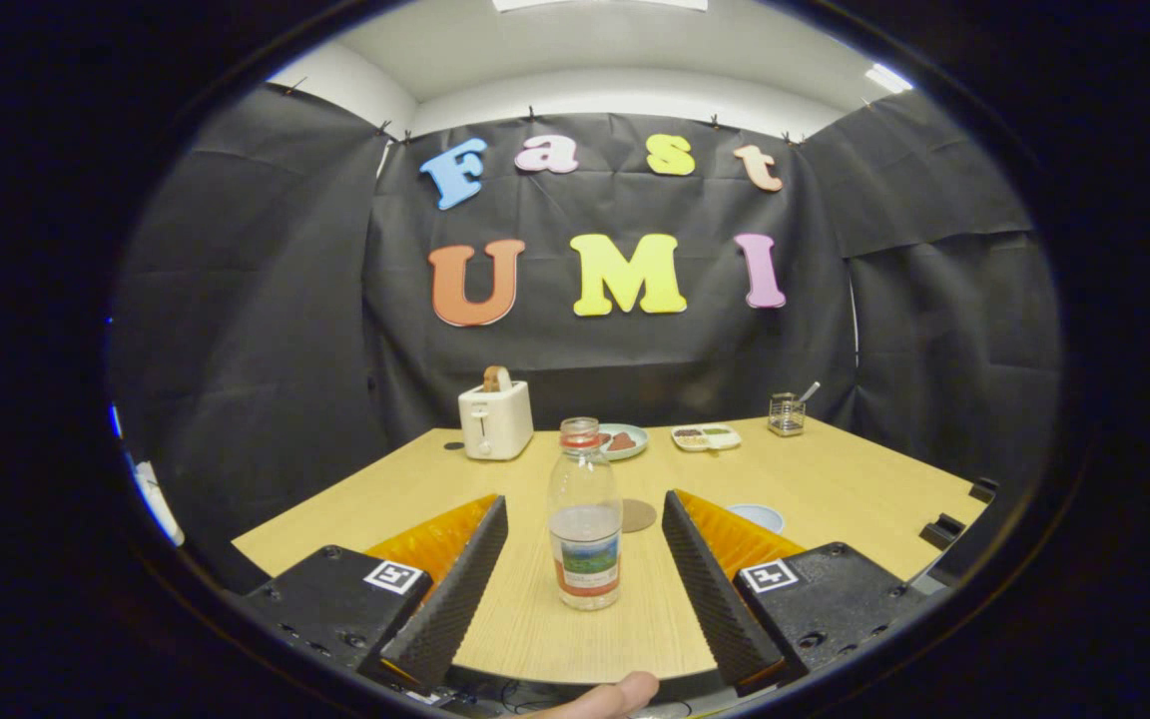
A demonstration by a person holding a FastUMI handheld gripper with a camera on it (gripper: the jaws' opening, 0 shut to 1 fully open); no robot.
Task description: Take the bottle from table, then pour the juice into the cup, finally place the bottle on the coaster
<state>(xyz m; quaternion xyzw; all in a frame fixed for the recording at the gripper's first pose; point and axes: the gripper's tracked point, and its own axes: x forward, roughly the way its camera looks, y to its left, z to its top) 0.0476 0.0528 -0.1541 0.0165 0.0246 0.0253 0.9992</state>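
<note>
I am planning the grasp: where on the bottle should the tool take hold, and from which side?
Grip the bottle on its straight body, above the label. Come straight forward; it stands upright between the open tool fingers, apart from both.

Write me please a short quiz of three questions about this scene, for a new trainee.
1. True or false: the gripper is shut on the clear plastic bottle with the red cap.
2. What lies just behind the bottle on the light wooden table? A) round brown coaster B) white toaster C) wire holder
3. Fill in: the pale blue cup sits beyond the ____ finger.

Key:
1. False: the fingers are open, the bottle upright between them, untouched.
2. A, the round brown coaster.
3. right
</note>
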